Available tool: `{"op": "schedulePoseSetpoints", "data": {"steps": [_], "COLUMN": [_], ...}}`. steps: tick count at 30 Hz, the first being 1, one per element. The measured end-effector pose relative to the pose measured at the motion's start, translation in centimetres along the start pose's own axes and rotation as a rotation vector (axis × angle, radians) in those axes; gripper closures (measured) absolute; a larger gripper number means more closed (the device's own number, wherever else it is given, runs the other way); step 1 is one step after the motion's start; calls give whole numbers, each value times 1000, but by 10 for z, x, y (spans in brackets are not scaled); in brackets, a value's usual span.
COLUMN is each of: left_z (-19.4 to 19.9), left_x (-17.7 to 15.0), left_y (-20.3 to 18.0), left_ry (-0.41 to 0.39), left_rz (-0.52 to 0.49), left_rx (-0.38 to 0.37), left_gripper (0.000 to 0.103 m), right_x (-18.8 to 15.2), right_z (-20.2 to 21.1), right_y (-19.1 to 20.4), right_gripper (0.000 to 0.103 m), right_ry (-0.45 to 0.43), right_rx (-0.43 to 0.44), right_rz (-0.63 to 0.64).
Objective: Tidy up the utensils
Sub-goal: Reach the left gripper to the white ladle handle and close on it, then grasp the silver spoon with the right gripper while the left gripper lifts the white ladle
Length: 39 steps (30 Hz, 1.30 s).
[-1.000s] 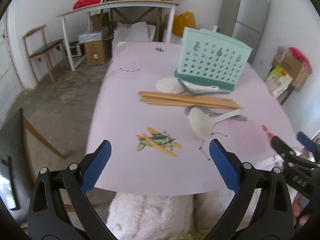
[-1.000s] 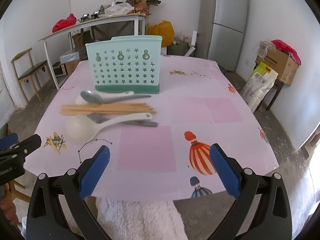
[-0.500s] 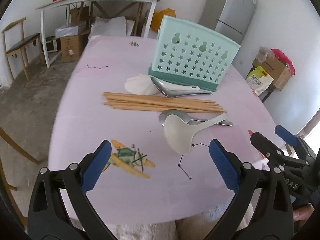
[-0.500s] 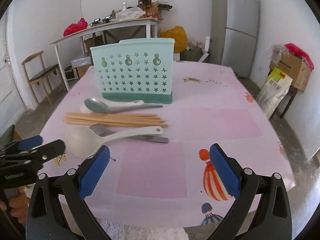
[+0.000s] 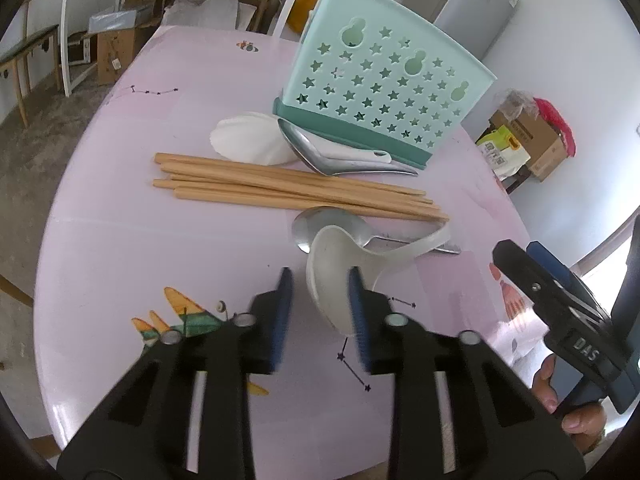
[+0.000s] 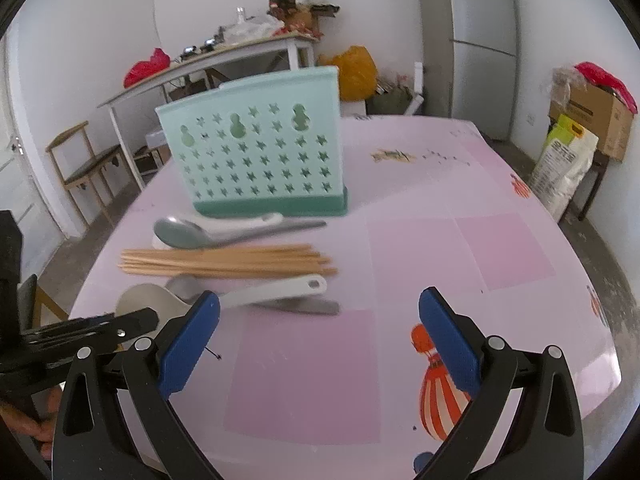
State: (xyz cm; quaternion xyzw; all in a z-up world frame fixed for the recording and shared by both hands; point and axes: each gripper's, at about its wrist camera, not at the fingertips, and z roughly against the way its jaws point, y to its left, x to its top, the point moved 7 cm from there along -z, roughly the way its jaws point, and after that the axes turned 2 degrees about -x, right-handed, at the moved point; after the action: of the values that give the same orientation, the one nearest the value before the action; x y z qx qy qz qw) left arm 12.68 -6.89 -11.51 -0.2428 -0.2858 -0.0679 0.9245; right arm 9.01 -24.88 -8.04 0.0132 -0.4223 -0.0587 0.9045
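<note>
Scene: As the left gripper (image 5: pixel 320 304) bears down on a pink-clothed table (image 5: pixel 160 248), its jaws are closing around the bowl of a white ladle (image 5: pixel 332 276), pads not yet pressing.
Axis: the ladle's handle runs up and right, away from the fingers, toward the chopsticks (image 5: pixel 296 188).
Nearer hand: the left; the right gripper (image 6: pixel 320 336) hangs wide open over bare cloth, beside the handle.
Holder (image 5: pixel 384 84): upright beyond, no utensils seen in it.
Change: a second ago the left jaws gaped, farther back.
</note>
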Motion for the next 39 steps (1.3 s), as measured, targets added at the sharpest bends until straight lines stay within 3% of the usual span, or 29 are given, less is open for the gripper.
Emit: {"op": "schedulePoseSetpoints", "data": {"steps": [3,9,12,14,20,26,32,36,38,39], "left_z": [-3,16,27,32,42,42,45,45,45,46], "left_x": [-1,-2,-6,-11,-20,-21,-23,-23,-23,-22], "left_y": [2,12,24,31,46,50,55,57,57,57], "left_ry": [9,52,97,116,141,139,137,128,120,116], "left_rz": [20,40,26,24,38,27,23,28,28,28], "left_rx": [-18,-62,-36,-26,-27,-46,-60,-62,-55,-51], "left_gripper": [97,99,98,98,98,98,98,98,98,98], "right_x": [8,34,38,37,16,-6,-8,-8,-8,-7], "right_z": [8,24,11,-5,-44,-61,-70,-75,-71,-69], "right_y": [2,13,36,52,94,112,120,121,119,117], "right_gripper": [6,7,13,27,54,72,73,80,95,96], "right_ry": [-47,-121,-28,55,210,319,384,421,430,429], "right_rx": [11,76,221,296,404,428,469,510,523,520], "right_rz": [21,141,252,347,628,786,834,845,858,871]}}
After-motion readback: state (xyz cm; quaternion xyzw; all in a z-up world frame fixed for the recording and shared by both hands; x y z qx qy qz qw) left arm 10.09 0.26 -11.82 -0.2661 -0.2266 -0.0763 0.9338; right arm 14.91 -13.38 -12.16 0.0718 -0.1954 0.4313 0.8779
